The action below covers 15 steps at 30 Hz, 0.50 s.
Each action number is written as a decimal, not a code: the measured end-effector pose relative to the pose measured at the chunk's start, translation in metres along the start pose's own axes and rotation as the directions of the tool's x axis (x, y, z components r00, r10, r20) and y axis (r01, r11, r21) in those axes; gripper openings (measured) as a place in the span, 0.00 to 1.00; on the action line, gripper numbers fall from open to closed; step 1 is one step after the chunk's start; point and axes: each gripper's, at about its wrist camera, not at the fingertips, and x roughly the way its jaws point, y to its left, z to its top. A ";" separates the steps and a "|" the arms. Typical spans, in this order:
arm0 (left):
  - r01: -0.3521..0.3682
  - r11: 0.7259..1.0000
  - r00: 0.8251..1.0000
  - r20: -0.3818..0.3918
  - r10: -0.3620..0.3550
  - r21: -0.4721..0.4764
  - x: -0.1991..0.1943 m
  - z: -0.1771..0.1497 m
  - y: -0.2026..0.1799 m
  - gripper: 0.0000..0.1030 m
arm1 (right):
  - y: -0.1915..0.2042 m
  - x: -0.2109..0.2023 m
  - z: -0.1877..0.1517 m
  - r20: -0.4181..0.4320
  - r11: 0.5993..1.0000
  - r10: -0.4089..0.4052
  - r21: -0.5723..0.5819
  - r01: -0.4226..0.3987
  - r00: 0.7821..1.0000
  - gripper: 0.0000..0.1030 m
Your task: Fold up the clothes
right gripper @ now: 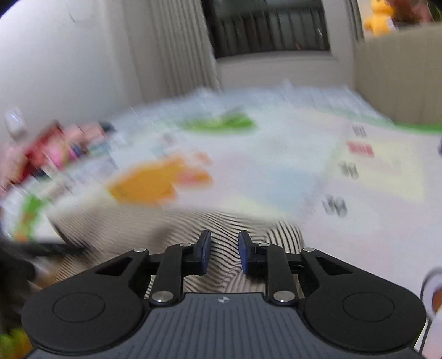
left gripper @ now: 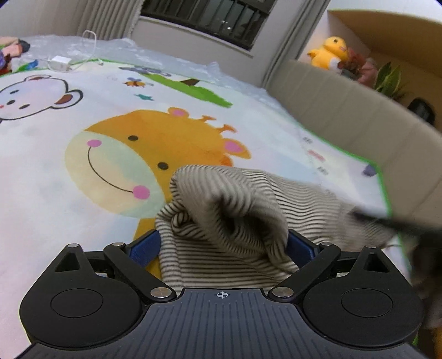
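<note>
The striped garment (left gripper: 234, 221) is lying bunched on the cartoon play mat (left gripper: 83, 171) — its heap is bulging up between the left hand-held gripper's (left gripper: 223, 245) wide-apart fingers, ungripped. The right hand-held gripper (right gripper: 222, 251) is hovering over the same cloth — narrowly parted, holding nothing.

Both grippers, left gripper (left gripper: 222, 243) and right gripper (right gripper: 223, 250): black linkage arms, silver pivot screws, blue jaw pads, ribbed grey body, crosshair mark lower centre.

Home: cartoon play mat (left gripper: 165, 143), plush duck (left gripper: 330, 52), curtains (left gripper: 110, 16).
</note>
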 end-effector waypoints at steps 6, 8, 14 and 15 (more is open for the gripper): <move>0.129 0.985 0.986 0.120 -0.114 -0.118 -0.042 0.036 0.010 0.92 | 0.000 -0.011 -0.004 0.052 0.999 0.004 0.038 -0.006 0.999 0.22; 0.175 0.965 0.983 0.090 -0.160 -0.198 -0.029 0.047 0.016 0.92 | 0.001 -0.023 -0.002 0.075 0.999 -0.003 0.046 0.000 0.997 0.34; 0.101 0.967 0.989 -0.083 -0.123 -0.233 0.025 0.045 0.018 0.86 | -0.011 -0.047 0.001 0.115 0.992 -0.093 0.093 0.083 0.989 0.76; 0.109 0.964 0.985 -0.101 -0.137 -0.242 0.032 0.042 0.019 0.83 | -0.016 -0.043 0.000 0.094 0.990 -0.090 0.113 0.080 0.991 0.73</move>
